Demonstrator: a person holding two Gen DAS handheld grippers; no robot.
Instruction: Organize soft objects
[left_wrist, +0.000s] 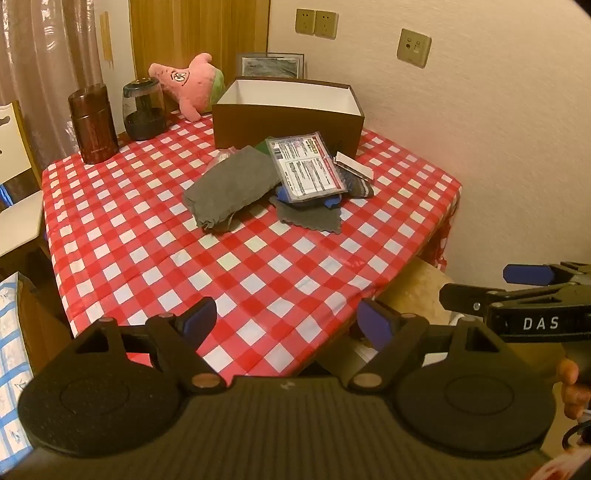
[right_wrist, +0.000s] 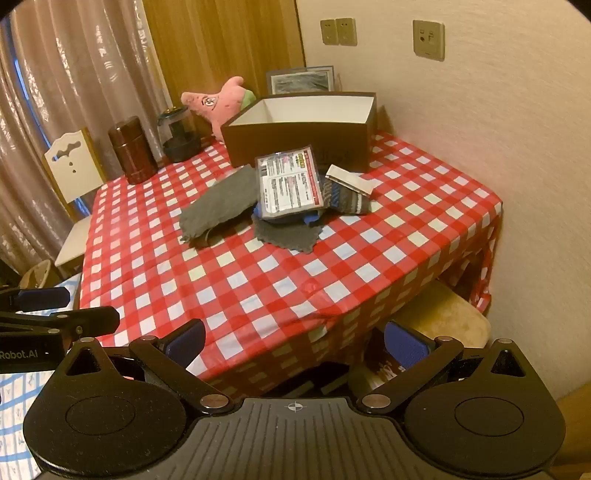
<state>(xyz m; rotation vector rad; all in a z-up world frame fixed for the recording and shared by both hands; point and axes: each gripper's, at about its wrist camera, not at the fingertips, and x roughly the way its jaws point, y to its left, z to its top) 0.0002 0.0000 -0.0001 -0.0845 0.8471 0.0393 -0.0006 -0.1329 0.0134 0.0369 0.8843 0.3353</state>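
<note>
Both claws spread and empty, the left gripper (left_wrist: 286, 317) and right gripper (right_wrist: 295, 341) hover short of the gray cloth (left_wrist: 231, 188) at twelve o'clock. A clean pinch on its near edge should carry it to the box (left_wrist: 288, 122) behind.

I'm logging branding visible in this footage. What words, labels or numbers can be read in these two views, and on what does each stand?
"DAS": on the right gripper, seen from the left wrist view.
"Robot.AI", start cut off: on the left gripper, seen from the right wrist view.
Plastic packet on the cloth pile: printed label, too small to read.
Brown canister: faint mark near its base, unreadable.
</note>
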